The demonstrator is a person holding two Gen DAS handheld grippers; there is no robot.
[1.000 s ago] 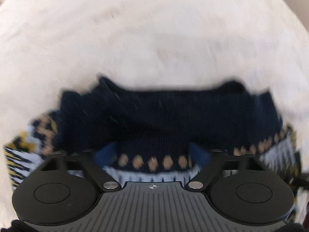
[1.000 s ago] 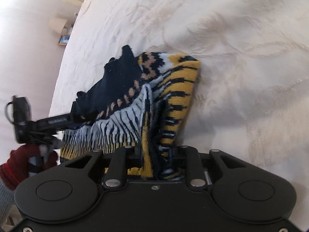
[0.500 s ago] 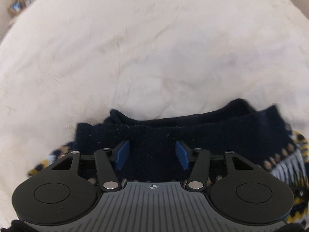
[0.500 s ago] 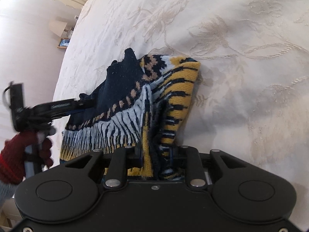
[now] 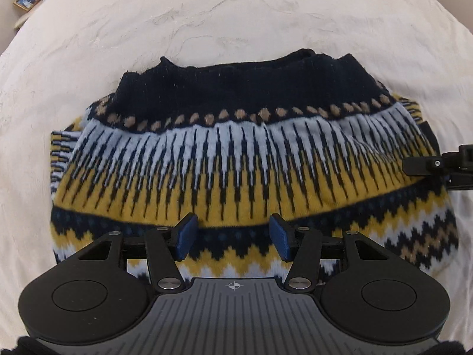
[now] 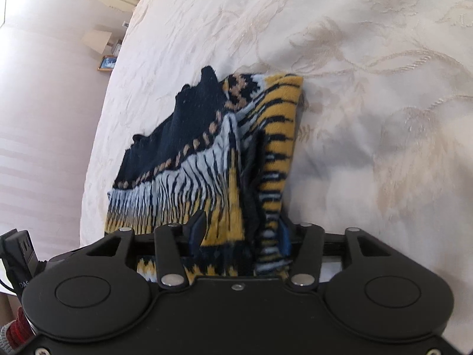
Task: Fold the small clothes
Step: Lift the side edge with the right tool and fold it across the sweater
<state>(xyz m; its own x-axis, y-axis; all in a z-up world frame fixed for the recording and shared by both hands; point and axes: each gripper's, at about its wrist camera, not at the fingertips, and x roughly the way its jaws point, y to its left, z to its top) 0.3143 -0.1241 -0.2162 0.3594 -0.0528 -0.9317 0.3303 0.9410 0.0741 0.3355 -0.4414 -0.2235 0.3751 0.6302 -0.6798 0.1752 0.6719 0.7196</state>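
Note:
A knitted sweater (image 5: pixel 236 159) with navy, pale blue and yellow bands lies folded on the cream bedspread (image 5: pixel 236 14). My left gripper (image 5: pixel 233 236) hovers open over its near zigzag band, blue pads (image 5: pixel 186 233) apart with nothing gripped. In the right wrist view the sweater (image 6: pixel 189 171) runs away from my right gripper (image 6: pixel 241 233). Its jaws are opening, and the folded side edge of the knit still sits loosely between them. One right finger (image 5: pixel 428 164) shows at the sweater's right edge in the left wrist view.
The bedspread (image 6: pixel 369 88) stretches wide to the right and beyond the sweater. A bedside table holds a picture frame (image 5: pixel 26 0) and a lamp (image 6: pixel 97 40) off the bed's far left. A red-gloved hand (image 6: pixel 14 331) holds the left gripper's body (image 6: pixel 17 251) at lower left.
My left gripper drew back from the navy collar end to the near zigzag band. The right jaws, earlier clamped on the sweater's folded edge, have spread apart.

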